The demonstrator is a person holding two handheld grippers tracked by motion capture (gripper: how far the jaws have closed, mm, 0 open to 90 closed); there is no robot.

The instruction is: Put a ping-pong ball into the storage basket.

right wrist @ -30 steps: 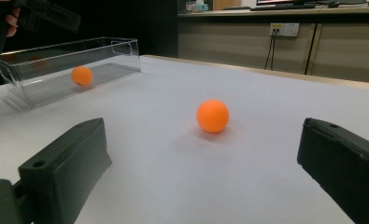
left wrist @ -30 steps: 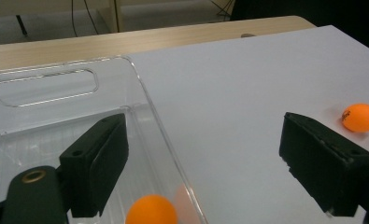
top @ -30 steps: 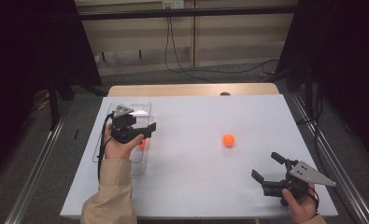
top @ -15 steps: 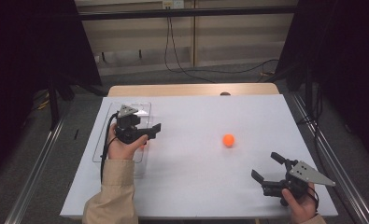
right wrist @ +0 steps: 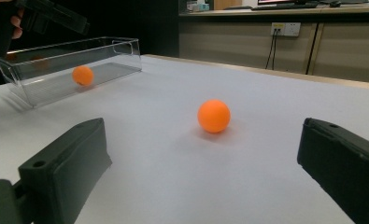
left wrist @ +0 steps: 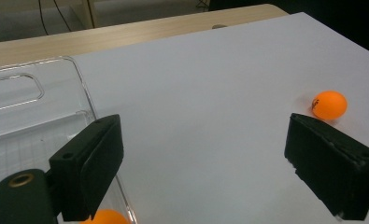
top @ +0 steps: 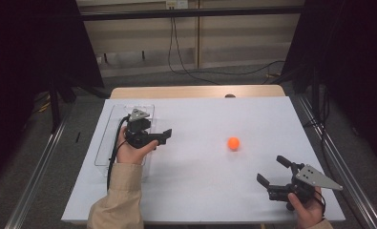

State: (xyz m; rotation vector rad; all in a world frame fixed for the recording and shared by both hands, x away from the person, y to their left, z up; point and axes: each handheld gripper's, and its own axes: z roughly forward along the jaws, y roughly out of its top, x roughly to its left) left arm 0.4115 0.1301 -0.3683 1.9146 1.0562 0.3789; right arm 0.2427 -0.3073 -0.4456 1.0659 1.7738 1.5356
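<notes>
Since a second ago the left gripper (top: pixel 153 137) has drawn slightly toward the table's far edge above the clear bin (top: pixel 110 125) at the left edge; its jaws have just been opening and stand released, nothing between them. One orange ball (right wrist: pixel 82 75) lies inside the bin. The other ball (top: pixel 233 143) rests on the bare white table (top: pixel 200 191), right of centre. The right gripper (top: pixel 273 175), near the front right corner, is the nearer one (jaws wide, empty) and already points straight at that ball.
</notes>
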